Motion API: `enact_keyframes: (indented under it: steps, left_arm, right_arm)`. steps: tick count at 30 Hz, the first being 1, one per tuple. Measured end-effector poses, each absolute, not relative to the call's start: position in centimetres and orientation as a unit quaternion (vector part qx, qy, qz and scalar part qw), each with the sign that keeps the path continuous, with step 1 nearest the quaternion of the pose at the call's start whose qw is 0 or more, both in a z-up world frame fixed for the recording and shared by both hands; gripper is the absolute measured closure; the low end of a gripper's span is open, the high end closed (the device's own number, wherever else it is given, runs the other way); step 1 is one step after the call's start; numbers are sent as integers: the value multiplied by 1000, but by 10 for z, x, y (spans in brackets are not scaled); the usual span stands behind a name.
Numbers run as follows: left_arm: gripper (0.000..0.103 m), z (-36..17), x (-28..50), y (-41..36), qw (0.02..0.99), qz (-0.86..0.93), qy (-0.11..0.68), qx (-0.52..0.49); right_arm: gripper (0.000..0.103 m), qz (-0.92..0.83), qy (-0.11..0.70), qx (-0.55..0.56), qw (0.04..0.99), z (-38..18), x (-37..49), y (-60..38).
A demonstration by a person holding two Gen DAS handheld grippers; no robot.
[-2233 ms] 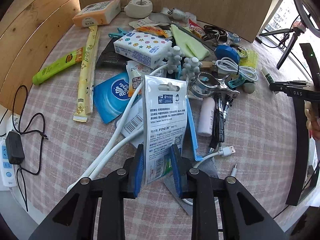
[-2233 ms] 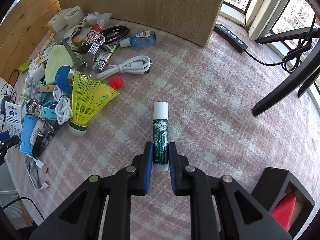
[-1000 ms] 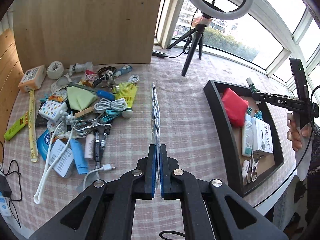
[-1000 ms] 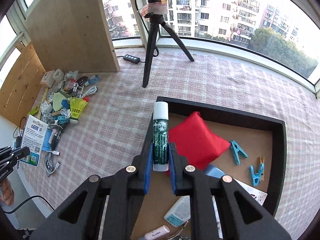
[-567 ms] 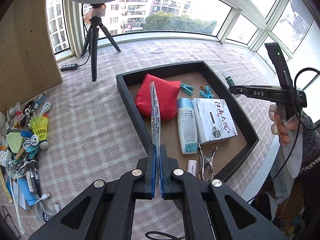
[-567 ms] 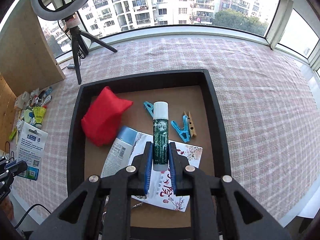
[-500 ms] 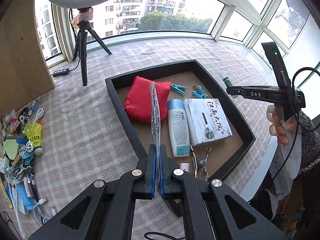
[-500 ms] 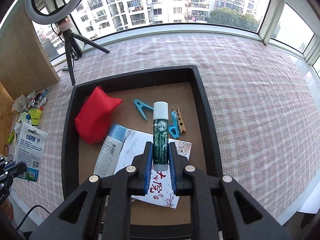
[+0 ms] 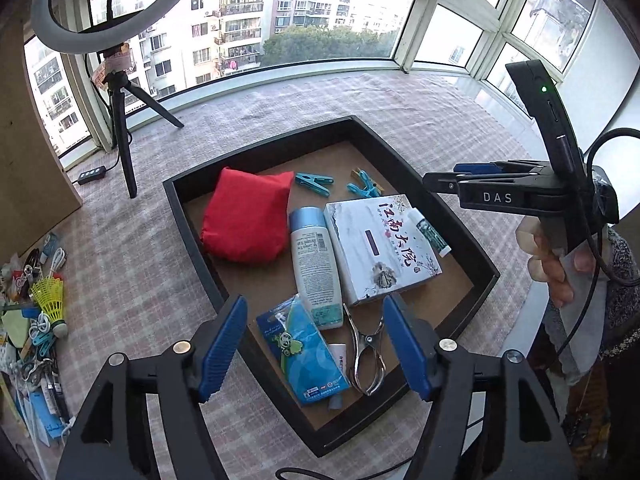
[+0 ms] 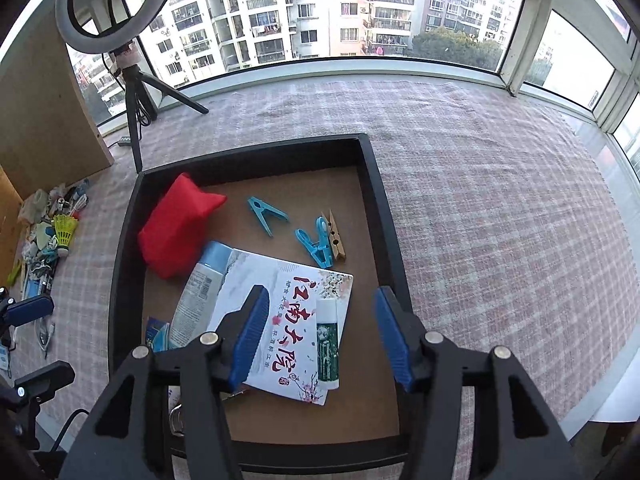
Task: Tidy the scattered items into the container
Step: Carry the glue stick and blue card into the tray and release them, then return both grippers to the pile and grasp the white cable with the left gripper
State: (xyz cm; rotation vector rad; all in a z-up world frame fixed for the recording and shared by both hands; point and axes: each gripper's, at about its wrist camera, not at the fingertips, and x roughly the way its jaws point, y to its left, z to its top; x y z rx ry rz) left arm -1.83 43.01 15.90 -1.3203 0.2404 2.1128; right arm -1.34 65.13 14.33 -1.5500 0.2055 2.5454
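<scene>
Left wrist view: our left gripper (image 9: 314, 344) hangs over the near corner of the black tray (image 9: 486, 270), fingers spread wide, gripping nothing. Right below them the blue blister pack (image 9: 304, 354) lies flat in the tray, partly over the lotion bottle (image 9: 314, 266) and beside the metal clamp (image 9: 366, 350). Also in the tray: red pouch (image 9: 246, 214), white printed box (image 9: 380, 248) with a glue stick (image 9: 430, 232) resting on it, blue clothespins (image 9: 314, 180). Our right gripper (image 9: 460, 174) hovers at the tray's far side; from here we cannot tell its finger gap. The scattered pile (image 9: 38, 320) sits well apart on the checked cloth, far left.

Right wrist view: right gripper (image 10: 320, 336) fingers stand wide apart, holding nothing; the glue stick (image 10: 328, 344) lies on the white printed box (image 10: 280, 320) directly under them. Tray rim (image 10: 384, 216) is near the right finger. Pile (image 10: 52, 232) shows far left.

Risks, as we judge: the glue stick is round and sits on a smooth box, so a bump could roll it off. Swinging back low could clip the tray rim or the tripod (image 10: 136, 120). The pile's cables are tangled, so a grab may drag neighbours.
</scene>
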Motion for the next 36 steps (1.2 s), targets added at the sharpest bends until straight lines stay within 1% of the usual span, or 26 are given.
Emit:
enact_keyframes:
  steps: [10,19,28,36]
  left_arm:
    - [36,155,-32,382,268,818,64,-505]
    - [36,148,-39,314,212,832,40,-510]
    - [36,128,-33,197,120,843,-5,-525]
    - [37,107,-29,80,21,842,-47,-537]
  right_arm:
    - [49,851,61,-520,39,146,-36,611]
    - [49,845,40,-533,-7,137,-51,559]
    - [49,840,19,-539,-61,138,-57,490]
    - [49,831,9,-542,-124,133,-68,403]
